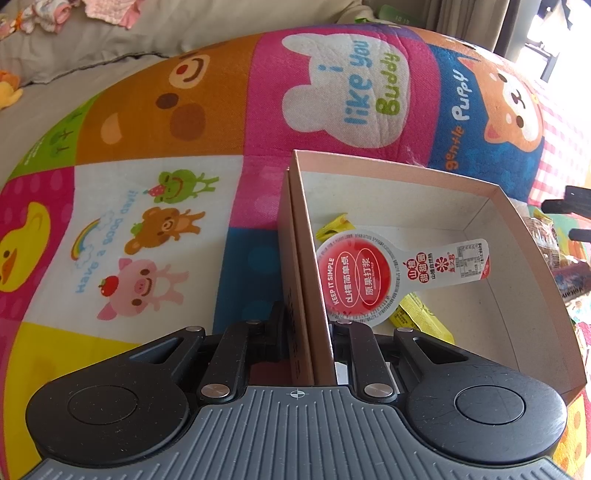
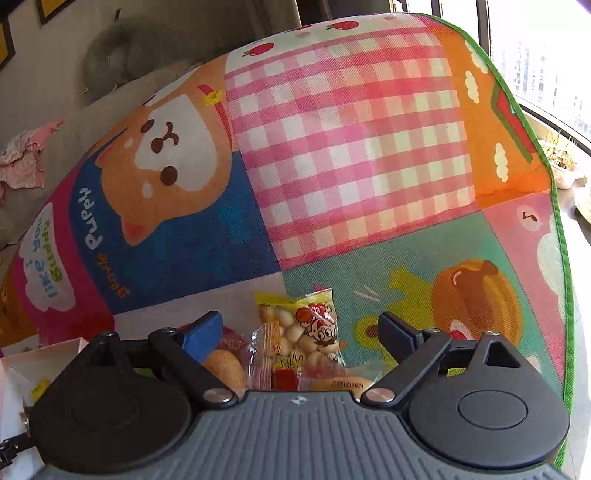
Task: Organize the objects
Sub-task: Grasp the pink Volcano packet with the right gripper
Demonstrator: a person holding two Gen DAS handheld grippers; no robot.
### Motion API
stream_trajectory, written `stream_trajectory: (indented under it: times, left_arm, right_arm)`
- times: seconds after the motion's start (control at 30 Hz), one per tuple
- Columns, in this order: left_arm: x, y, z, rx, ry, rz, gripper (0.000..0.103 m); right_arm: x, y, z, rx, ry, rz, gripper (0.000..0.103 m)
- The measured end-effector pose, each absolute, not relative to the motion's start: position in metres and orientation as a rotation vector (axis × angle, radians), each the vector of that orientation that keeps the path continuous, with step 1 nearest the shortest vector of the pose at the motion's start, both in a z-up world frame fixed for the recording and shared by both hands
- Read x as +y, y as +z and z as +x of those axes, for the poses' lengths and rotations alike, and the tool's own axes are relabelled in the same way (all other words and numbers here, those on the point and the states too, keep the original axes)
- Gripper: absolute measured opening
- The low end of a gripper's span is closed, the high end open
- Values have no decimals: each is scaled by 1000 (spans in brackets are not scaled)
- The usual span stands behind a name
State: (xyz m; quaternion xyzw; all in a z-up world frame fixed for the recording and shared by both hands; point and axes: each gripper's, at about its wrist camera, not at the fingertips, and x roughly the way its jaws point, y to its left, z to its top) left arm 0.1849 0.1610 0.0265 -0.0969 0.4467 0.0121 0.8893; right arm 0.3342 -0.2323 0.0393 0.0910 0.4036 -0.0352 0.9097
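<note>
An open cardboard box [image 1: 406,184] lies on a cartoon play mat [image 1: 155,122]. My left gripper [image 1: 306,332] is shut on the box's left wall, one finger outside it and one inside. In the box lie a red-and-white round-lidded snack pack [image 1: 354,277] and yellow packets [image 1: 421,317]. In the right wrist view my right gripper [image 2: 299,328] stands open above a small pile of snacks, with nothing pressed between its fingers. On top of the pile is a yellow packet of round biscuits [image 2: 295,325], with an orange snack [image 2: 225,365] beside it. The box's corner [image 2: 66,345] shows at the lower left.
More wrapped snacks [image 1: 546,240] lie just past the box's right wall, where two black finger tips [image 1: 565,205] reach in. Grey bedding with pink clothes [image 1: 110,11] lies behind the mat. The mat's green edge [image 2: 554,206] borders a window sill with a plant pot [image 2: 561,166].
</note>
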Motion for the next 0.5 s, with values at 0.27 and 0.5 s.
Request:
stream_trajectory:
  times: [0.27, 0.5]
  left_arm:
    - [160, 27, 186, 930, 28, -204, 17]
    - [161, 26, 186, 925, 27, -208, 17]
  right_arm:
    - [-232, 18, 370, 973, -69, 210, 72]
    - [-249, 16, 300, 1035, -15, 75, 55]
